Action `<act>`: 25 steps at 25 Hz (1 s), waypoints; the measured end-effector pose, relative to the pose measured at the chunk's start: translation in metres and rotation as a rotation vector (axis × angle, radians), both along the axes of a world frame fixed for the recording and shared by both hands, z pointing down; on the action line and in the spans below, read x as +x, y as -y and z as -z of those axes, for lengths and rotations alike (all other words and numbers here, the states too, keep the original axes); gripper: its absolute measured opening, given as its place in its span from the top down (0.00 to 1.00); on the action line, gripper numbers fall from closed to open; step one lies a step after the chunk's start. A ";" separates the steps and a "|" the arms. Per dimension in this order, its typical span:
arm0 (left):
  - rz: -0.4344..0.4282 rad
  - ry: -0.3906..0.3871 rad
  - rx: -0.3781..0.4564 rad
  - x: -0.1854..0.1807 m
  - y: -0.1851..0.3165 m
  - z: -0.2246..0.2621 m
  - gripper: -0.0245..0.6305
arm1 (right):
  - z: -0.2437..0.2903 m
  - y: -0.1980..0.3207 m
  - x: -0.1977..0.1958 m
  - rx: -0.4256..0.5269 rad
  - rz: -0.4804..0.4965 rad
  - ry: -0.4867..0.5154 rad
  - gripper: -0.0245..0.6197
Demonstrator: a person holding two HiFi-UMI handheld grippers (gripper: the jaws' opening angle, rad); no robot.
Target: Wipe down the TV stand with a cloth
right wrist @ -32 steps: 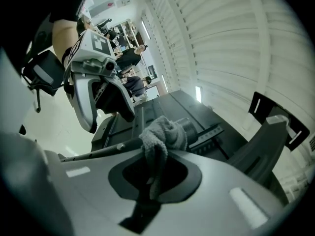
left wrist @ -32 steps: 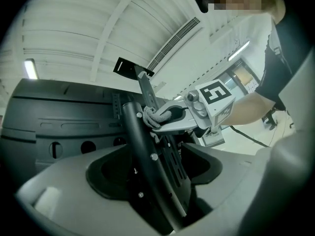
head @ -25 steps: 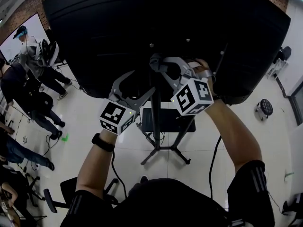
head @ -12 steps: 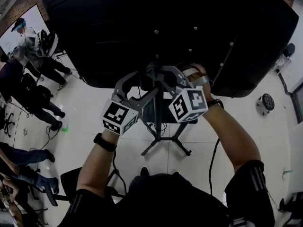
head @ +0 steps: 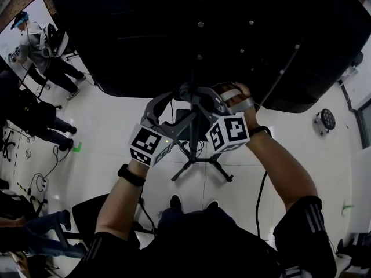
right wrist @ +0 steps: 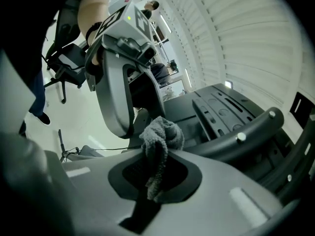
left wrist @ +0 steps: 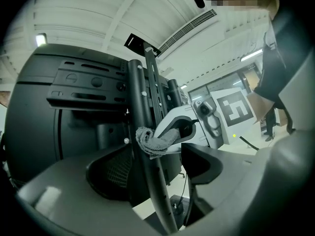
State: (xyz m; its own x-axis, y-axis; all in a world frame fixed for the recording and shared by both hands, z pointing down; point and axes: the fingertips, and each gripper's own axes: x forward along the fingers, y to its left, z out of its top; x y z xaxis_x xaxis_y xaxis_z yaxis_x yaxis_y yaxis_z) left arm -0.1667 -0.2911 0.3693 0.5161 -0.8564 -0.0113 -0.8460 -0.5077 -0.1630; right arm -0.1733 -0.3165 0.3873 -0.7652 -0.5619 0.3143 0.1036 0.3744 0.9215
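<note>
Right tool (right wrist: 155, 180) is clamped on a crumpled grey towelling cloth (right wrist: 160, 135), holding it against the black metal upright post (left wrist: 141, 95) of the TV stand, behind the large black television (head: 162, 33). Left tool (left wrist: 158, 170) stands wide, its jaws either side of that post. This looks like the wiping of the post; the next move, I judge, is a firm slide of the cloth along it.

Both grippers are raised side by side just under the lower edge of a big black TV (head: 174, 33), at the stand's pole (head: 195, 150). The left gripper (head: 174, 106) shows its jaws spread; the right gripper (head: 191, 95) points left. The stand's legs splay on the white floor (head: 116, 132).
</note>
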 end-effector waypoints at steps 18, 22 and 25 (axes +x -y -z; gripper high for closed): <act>-0.016 -0.021 -0.143 0.003 0.004 -0.125 0.44 | -0.126 -0.005 0.007 -0.113 -0.039 -0.056 0.92; -0.019 -0.046 -0.180 0.004 0.004 -0.154 0.44 | -0.160 -0.005 0.008 -0.141 -0.048 -0.067 0.92; -0.015 -0.049 -0.201 0.003 0.006 -0.177 0.44 | -0.184 -0.005 0.006 -0.160 -0.050 -0.083 0.92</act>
State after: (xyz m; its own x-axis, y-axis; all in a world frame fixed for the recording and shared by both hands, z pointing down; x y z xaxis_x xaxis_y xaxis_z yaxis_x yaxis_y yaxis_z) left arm -0.1636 -0.2976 0.5467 0.5322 -0.8361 0.1333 -0.8423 -0.5387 -0.0161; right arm -0.1670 -0.3113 0.5717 -0.7049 -0.5367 0.4637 0.1545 0.5218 0.8389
